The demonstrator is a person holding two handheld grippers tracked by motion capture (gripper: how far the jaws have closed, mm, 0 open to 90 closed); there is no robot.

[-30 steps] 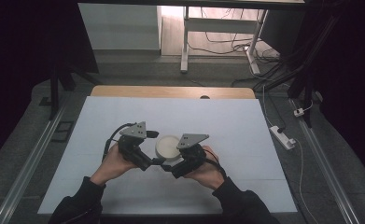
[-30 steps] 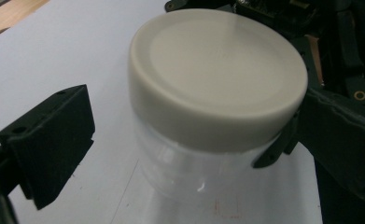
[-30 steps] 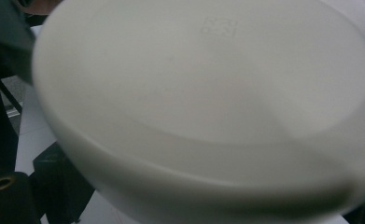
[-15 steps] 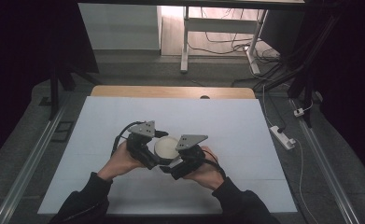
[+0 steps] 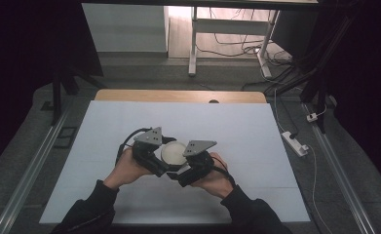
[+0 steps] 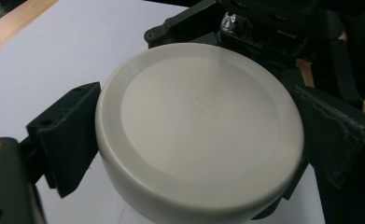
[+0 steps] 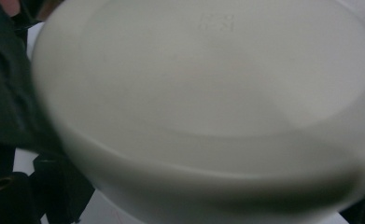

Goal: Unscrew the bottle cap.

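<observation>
A white round container [image 5: 173, 152] with a smooth flat lid [image 6: 199, 126] is held over the white table sheet [image 5: 237, 126] between both hands. My left gripper [image 5: 163, 163] is shut on its rim, with one black finger [image 6: 68, 135] on each side. My right gripper [image 5: 182, 169] comes from the opposite side. In the right gripper view the container [image 7: 208, 93] is blurred and very close, sitting between that gripper's jaws with one finger [image 7: 59, 186] at the lower left. The right gripper's body [image 6: 264, 28] lies just beyond the lid in the left gripper view.
The wooden table edge [image 5: 178, 96] runs along the far side of the sheet. A white power strip [image 5: 295, 141] lies on the floor to the right. A white table frame [image 5: 193, 39] and cables stand farther back.
My left gripper has shifted slightly right and closed in on the container. The right hand has barely moved.
</observation>
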